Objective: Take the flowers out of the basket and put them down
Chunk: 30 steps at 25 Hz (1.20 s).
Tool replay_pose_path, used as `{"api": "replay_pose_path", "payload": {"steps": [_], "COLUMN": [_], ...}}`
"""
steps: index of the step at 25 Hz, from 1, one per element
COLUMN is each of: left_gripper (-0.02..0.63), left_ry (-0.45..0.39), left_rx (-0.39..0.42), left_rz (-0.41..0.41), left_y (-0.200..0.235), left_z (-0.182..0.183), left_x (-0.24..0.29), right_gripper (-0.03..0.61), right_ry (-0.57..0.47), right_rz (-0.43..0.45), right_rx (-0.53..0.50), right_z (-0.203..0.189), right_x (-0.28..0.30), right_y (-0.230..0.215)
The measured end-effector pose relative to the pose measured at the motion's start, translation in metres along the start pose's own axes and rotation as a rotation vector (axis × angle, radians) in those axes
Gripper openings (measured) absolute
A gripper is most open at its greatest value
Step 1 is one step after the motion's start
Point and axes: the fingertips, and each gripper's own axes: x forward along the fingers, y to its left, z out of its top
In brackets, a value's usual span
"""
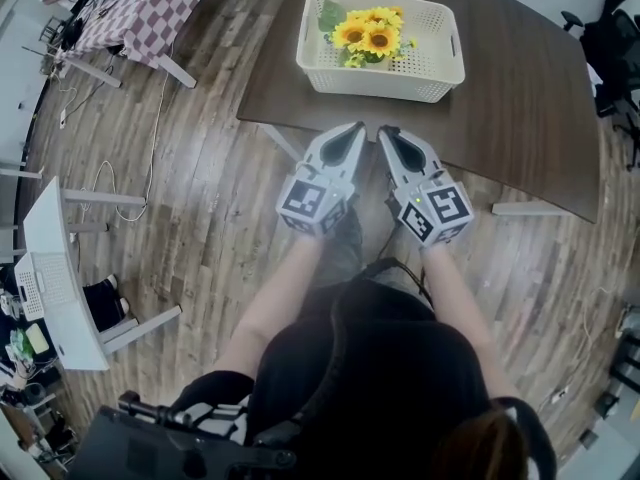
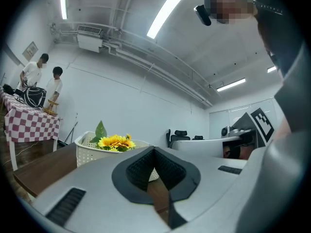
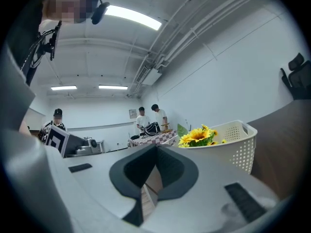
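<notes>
At the centre of the head view, the left hand-held gripper point(image 1: 356, 128) and the right hand-held gripper point(image 1: 384, 132) sit side by side above the wooden floor point(image 1: 200, 168). Both are clenched on nothing, with their tips at the near edge of the dark worktop point(image 1: 510, 118). Higher in the frame, the white basket point(image 1: 380, 83) stands on the worktop, and the flowers point(image 1: 368, 36) lie inside, toward its left end.

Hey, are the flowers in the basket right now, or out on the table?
In the basket. The sunflowers sit inside the white basket, below its rim, and none lie on the brown table.
</notes>
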Motion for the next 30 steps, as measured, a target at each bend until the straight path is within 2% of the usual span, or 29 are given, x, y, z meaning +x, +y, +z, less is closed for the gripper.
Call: {"api": "replay_pose_path", "payload": {"steps": [4, 10, 18, 27, 30], "left_gripper": [0.001, 0.0, 0.0, 0.002, 0.001], "left_ry": [0.002, 0.003, 0.02, 0.057, 0.084], "left_rx": [-0.003, -0.001, 0.011, 0.036, 0.06], "left_rz": [0.008, -0.022, -0.047, -0.077, -0.088], "left_y": [0.019, 0.034, 0.061, 0.087, 0.094], "left_z": [0.008, 0.018, 0.036, 0.05, 0.049], "left_x": [0.023, 0.052, 0.092, 0.122, 0.128], "right_gripper": [0.003, 0.003, 0.003, 0.003, 0.035], "right_ry": [0.01, 0.024, 0.05, 0.14, 0.167], "right_rz": [-0.014, -0.035, -0.061, -0.134, -0.128], "right_rx": [0.0, 0.012, -0.024, -0.006, -0.022], "right_z": [0.01, 0.021, 0.037, 0.044, 0.05], "right_x": [0.021, 0.046, 0.08, 0.106, 0.116], "right_y": [-0.02, -0.04, -0.068, -0.108, -0.121]}}
